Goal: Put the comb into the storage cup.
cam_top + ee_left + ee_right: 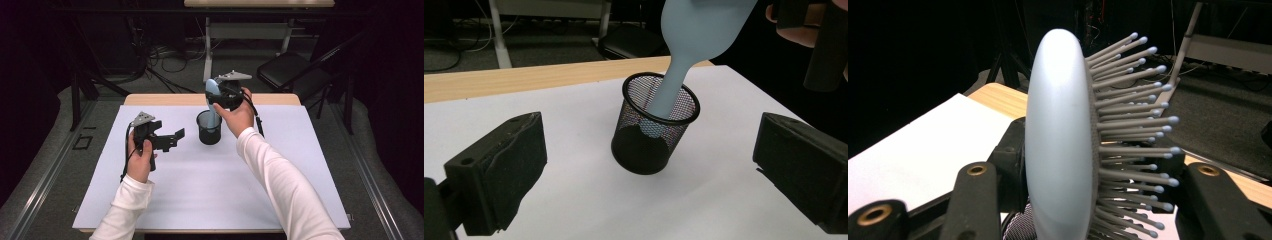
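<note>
A pale blue hairbrush (213, 97) stands nearly upright with its handle end down inside a black mesh cup (209, 128), which sits on the white sheet (200, 185) covering the counter (165, 99), a little toward the far edge and near the middle of its width. The right gripper (226, 96) is clamped on the head of the brush from above: in the right gripper view the smooth oval back of the brush (1058, 145) rises between the two black jaws, which press against it on either side, with the grey bristles (1133, 125) fanning out to the right and the mesh rim of the cup just visible below. In the left gripper view the narrow handle (669, 95) slants down past the cup's rim (660, 100) and its rounded tip shows through the mesh near the bottom; whether it touches the bottom cannot be told. The cup leans slightly in that view, though the camera's own tilt may account for that. The left gripper (172, 138) is held above the sheet to the left of the cup, well apart from it, its jaws spread wide with nothing between them and pointed toward the cup. A person's white-sleeved forearms come in from the near edge, one hand on each gripper
</note>
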The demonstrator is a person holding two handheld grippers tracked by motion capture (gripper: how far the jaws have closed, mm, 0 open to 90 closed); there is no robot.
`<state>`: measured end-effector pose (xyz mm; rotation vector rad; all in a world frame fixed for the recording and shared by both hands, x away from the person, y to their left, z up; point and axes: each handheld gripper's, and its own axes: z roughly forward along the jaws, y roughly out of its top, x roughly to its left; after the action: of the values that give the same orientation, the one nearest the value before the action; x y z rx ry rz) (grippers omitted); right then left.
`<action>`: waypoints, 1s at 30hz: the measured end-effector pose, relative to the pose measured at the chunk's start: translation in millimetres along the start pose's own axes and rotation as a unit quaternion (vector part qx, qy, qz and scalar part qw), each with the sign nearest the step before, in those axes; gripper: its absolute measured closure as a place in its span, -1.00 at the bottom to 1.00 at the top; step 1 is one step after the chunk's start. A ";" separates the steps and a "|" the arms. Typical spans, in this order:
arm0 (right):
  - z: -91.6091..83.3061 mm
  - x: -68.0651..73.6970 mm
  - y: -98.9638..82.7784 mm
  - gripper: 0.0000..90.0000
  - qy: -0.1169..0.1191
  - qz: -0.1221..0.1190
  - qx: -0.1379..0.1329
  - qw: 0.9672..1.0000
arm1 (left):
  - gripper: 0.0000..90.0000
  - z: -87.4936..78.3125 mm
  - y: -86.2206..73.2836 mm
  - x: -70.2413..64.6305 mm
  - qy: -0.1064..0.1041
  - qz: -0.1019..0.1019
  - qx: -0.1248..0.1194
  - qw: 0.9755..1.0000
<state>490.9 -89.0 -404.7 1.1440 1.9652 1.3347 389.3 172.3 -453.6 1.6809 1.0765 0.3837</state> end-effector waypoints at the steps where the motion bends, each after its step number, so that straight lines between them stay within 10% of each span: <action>1: 0.7 -0.1 -1.1 0.05 -0.001 0.000 0.001 1.000 | -0.98 0.1 -0.1 0.1 0.000 0.000 0.000 1.000; 30: 19.2 1.7 -22.9 0.05 -0.007 -0.002 0.009 1.000 | -0.98 0.7 -1.0 0.8 0.000 -0.002 0.002 1.000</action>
<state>496.5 -81.9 -433.2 1.1553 1.9720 1.3059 389.8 172.5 -454.9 1.6823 1.0804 0.3800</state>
